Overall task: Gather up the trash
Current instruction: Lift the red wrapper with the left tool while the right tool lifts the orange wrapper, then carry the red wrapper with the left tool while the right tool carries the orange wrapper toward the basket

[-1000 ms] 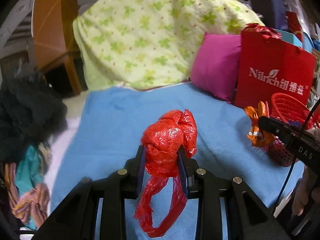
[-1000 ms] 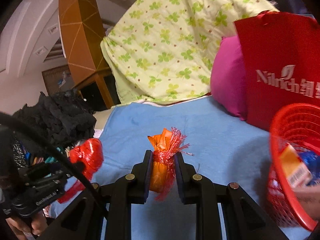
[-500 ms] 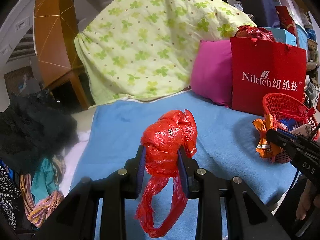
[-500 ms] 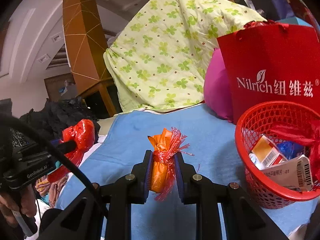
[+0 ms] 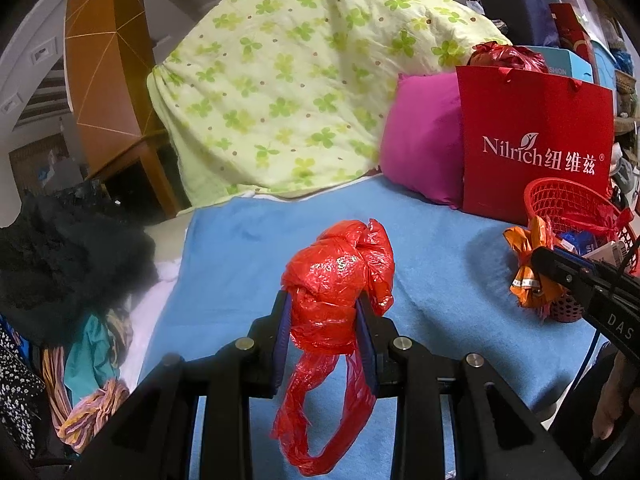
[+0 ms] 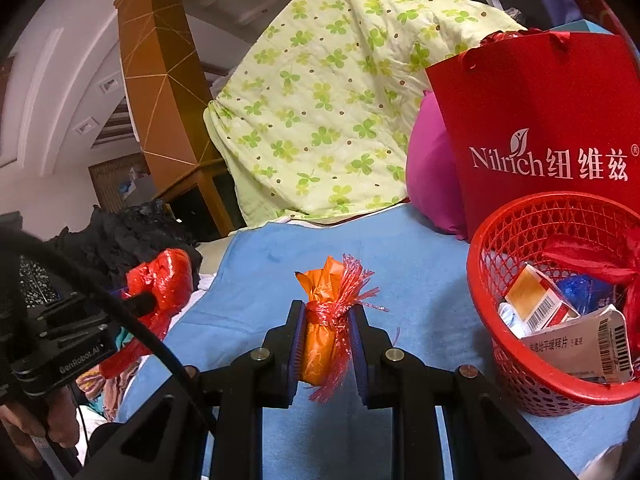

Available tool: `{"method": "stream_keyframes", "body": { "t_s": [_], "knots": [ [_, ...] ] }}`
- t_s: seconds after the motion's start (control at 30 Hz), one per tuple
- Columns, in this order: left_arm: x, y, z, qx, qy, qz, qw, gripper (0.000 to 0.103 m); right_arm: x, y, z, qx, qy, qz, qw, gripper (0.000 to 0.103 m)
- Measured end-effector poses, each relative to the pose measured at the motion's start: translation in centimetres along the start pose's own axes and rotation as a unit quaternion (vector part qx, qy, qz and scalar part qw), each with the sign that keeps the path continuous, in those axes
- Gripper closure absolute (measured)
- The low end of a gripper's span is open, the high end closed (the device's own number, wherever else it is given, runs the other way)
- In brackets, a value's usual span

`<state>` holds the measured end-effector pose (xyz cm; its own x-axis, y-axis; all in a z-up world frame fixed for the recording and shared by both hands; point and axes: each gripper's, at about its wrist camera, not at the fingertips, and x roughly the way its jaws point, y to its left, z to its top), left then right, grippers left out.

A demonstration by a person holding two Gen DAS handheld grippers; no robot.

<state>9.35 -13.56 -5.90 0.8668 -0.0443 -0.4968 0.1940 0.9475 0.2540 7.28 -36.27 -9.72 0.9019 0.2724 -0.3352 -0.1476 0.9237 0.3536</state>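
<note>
My left gripper point(image 5: 323, 300) is shut on a crumpled red plastic bag point(image 5: 340, 276), held above the blue blanket point(image 5: 248, 264); the bag's handles hang below the jaws. My right gripper point(image 6: 327, 312) is shut on an orange wrapper tied with red tinsel point(image 6: 322, 320), left of a red mesh basket point(image 6: 520, 372). The basket holds a carton, a paper packet and other trash. In the left wrist view the basket point(image 5: 560, 200) and the orange wrapper point(image 5: 528, 272) show at the right. The red bag also shows at the left in the right wrist view point(image 6: 160, 280).
A red Nilrich paper bag point(image 5: 536, 140) and a magenta pillow point(image 5: 420, 144) stand behind the basket. A green clover quilt point(image 5: 288, 80) is piled at the back. Dark and coloured clothes point(image 5: 60, 256) lie left of the blanket. A wooden post point(image 5: 108, 60) stands behind.
Both grippers, each still holding its trash, have drawn back from the bed. The basket now shows more fully to the right of the right gripper.
</note>
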Motion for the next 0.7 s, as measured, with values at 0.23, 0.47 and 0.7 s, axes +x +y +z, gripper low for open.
{"method": "stream_keyframes", "body": {
  "t_s": [0.23, 0.47, 0.7],
  "knots": [
    [-0.02, -0.11, -0.06, 0.005, -0.001, 0.004, 1.0000, 0.070, -0.22, -0.15, -0.32, 0.001, 0.001, 0.007, 1.000, 0.080],
    [-0.05, -0.14, -0.34, 0.008, 0.002, 0.002, 1.0000, 0.070, -0.33, -0.14, -0.27, -0.006, -0.005, 0.007, 1.000, 0.080],
    [-0.11, -0.02, -0.40, 0.011, 0.006, 0.000, 0.9999, 0.070, -0.63, -0.23, -0.30, -0.005, -0.010, 0.012, 1.000, 0.080]
  ]
}}
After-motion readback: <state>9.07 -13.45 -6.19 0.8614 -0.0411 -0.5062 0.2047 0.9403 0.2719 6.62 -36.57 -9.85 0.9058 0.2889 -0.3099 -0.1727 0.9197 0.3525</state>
